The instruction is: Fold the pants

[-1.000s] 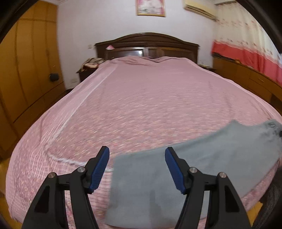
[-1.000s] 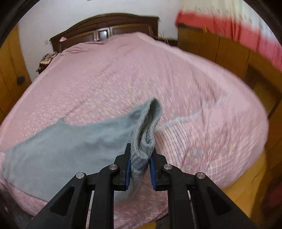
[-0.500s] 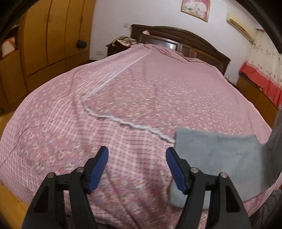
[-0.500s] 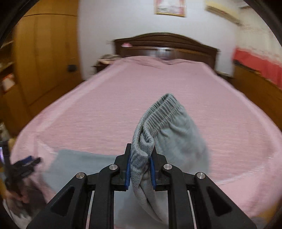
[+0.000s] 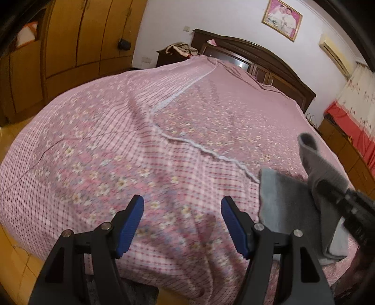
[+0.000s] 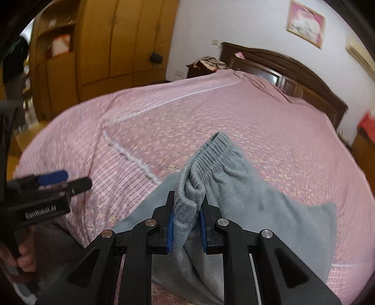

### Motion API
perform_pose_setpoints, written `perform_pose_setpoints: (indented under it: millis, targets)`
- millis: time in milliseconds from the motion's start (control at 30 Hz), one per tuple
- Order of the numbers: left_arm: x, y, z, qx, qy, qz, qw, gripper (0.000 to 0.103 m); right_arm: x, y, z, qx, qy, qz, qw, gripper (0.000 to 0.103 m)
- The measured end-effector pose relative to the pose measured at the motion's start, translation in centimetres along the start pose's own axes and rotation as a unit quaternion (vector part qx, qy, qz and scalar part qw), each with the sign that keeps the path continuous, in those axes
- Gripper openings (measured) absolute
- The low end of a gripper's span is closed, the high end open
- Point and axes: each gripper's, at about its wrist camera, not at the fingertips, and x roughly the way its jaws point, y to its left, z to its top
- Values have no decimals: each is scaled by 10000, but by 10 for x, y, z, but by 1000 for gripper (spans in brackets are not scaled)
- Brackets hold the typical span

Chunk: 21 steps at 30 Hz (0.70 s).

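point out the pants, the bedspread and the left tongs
pants [image 6: 269, 199]: right wrist view, on the grey fabric right of the waistband
bedspread [image 5: 117, 145]: left wrist view, on the bare checked part
left tongs [image 5: 182, 225]: left wrist view, midway between the blue tips

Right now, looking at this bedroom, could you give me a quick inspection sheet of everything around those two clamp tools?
Surface: bed with pink floral bedspread, a few soft creases.
Job's things: grey pants, waistband lifted off the bed, the rest lying near the bed's foot.
Clutter: pile of cloth on the nightstand.
Grippers: right gripper shut on the pants' waistband; left gripper open, empty, above bare bedspread beside the pants.
Cables: nothing seen.
Surroundings: wooden wardrobe, dark headboard, framed picture, air conditioner, red-and-white curtain.
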Motion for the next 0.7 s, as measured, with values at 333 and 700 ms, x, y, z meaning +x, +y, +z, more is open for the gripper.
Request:
perform_pose_setpoints:
  millis: [333,700]
  targets:
    - [-7,10,0,-164,-2,-136,9998,72,31,45,-15,-893,379,-412,9944,18]
    - [-6,10,4,-224,24,-134,9997,73,32,60,-24,-1317,387,-562,9889,18]
